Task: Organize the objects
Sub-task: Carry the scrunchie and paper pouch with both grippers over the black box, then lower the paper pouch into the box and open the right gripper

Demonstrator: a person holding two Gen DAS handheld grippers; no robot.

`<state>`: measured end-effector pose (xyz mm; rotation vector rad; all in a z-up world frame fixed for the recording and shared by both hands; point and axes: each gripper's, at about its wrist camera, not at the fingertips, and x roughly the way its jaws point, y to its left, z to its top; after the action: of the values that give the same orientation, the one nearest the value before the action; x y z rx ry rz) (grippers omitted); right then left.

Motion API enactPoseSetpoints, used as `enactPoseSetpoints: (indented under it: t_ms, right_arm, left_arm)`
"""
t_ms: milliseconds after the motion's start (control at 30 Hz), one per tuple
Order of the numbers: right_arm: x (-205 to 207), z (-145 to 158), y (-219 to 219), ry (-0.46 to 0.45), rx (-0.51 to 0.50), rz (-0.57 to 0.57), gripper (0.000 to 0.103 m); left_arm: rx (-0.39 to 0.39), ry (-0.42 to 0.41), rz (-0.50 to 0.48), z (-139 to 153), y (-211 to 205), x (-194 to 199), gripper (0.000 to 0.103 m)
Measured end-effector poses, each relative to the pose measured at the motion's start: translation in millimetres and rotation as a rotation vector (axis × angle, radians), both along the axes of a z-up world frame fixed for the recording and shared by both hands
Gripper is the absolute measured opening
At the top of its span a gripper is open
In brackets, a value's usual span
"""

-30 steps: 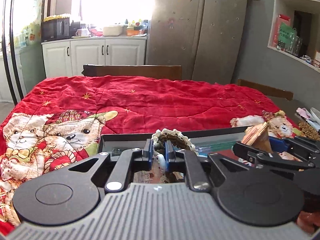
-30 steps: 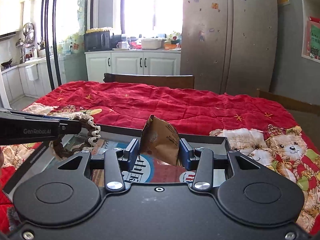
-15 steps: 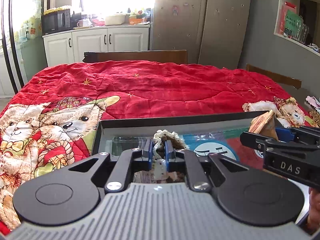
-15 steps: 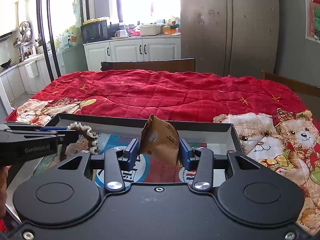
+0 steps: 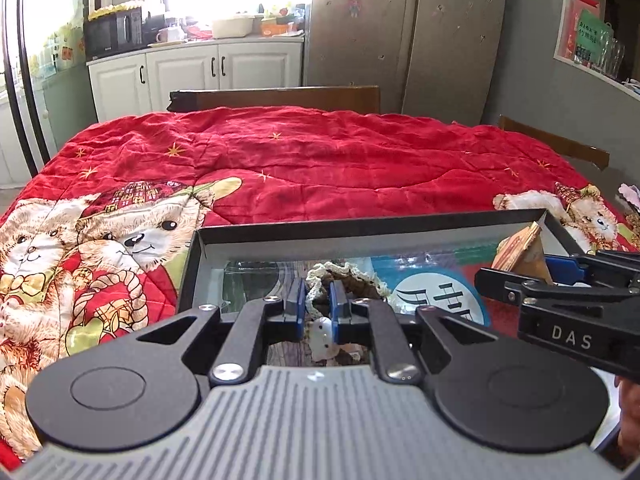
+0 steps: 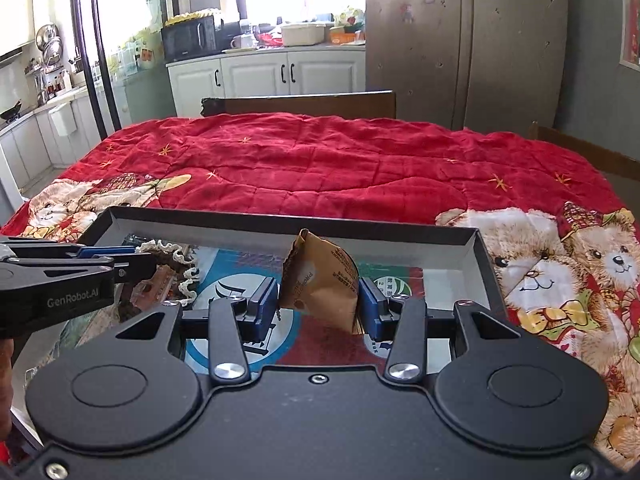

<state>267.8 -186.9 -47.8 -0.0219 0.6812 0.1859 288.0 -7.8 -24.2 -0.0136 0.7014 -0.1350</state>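
Note:
A shallow black-rimmed box [image 5: 360, 227] lies on the red quilt, its floor covered by a printed sheet; it also shows in the right wrist view [image 6: 280, 222]. My left gripper [image 5: 318, 304] is shut on a brown cloth item with a cream lace edge [image 5: 348, 276], held low inside the box's left part. My right gripper [image 6: 318, 304] is shut on a tan snack packet [image 6: 320, 284], held upright over the box's middle. The right gripper [image 5: 560, 276] and packet [image 5: 524, 252] show at the right in the left wrist view. The left gripper [image 6: 132, 264] shows at the left in the right wrist view.
A red quilt with teddy bear prints [image 5: 300, 168] covers the table beyond and beside the box. Wooden chair backs [image 5: 276, 98] stand at the far edge and far right [image 5: 552, 144]. Kitchen cabinets and a steel fridge [image 5: 404, 32] are behind.
Both grippers have tilted downward toward the box, so more of its inside shows. Each keeps its hold on its item.

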Motion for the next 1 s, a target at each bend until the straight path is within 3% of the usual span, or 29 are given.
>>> enactPoseSetpoints:
  t_ms: [500,733,1000]
  right_arm:
    - [7.4,-11.5,7.0,0.05,-0.044,0.006,0.043]
    - [7.9,-12.3,6.8,0.052,-0.044,0.006,0.045]
    - [7.7,-12.9,7.5,0.055,-0.042,0.009,0.05]
  left_arm:
    - [0.003,0.038,-0.001,-3.1,-1.2,2.8,0.021]
    - [0.008,0.042,0.0,-2.9,-2.1,3.3,0.039]
    - [0.008,0.041,0.004,-2.4,-2.1,3.3,0.041]
